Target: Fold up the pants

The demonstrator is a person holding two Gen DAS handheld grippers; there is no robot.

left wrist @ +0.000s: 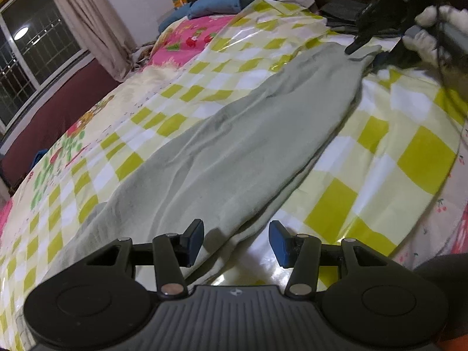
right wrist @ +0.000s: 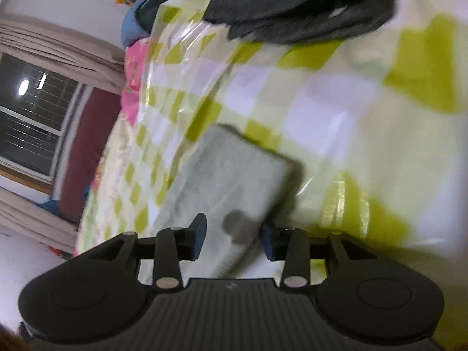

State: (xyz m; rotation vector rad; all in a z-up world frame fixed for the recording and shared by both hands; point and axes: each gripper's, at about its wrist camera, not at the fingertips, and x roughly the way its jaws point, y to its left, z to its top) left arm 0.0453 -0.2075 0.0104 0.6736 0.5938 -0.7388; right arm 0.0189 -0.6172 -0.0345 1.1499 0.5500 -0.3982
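Note:
Pale green pants [left wrist: 234, 146] lie stretched out on a yellow-and-white checked plastic sheet [left wrist: 409, 152] spread over the bed. My left gripper [left wrist: 237, 242] hovers open over the near end of the pants. Its left pad is above the cloth and its right pad is above bare sheet. At the far leg end, a white-gloved hand [left wrist: 430, 17] holds my right gripper [left wrist: 355, 47] down by the cuff. In the right wrist view the leg end [right wrist: 231, 175] lies flat between the fingers of the right gripper [right wrist: 234, 241]. Those jaws stand apart and do not pinch it.
A dark folded garment [right wrist: 292, 5] lies on the sheet beyond the cuff, near the headboard. A blue pillow [left wrist: 228, 0] sits at the head of the bed. A barred window [left wrist: 35, 58] and a beige curtain [left wrist: 87, 23] are on the left. A pink floral bedspread [left wrist: 187, 38] shows around the sheet.

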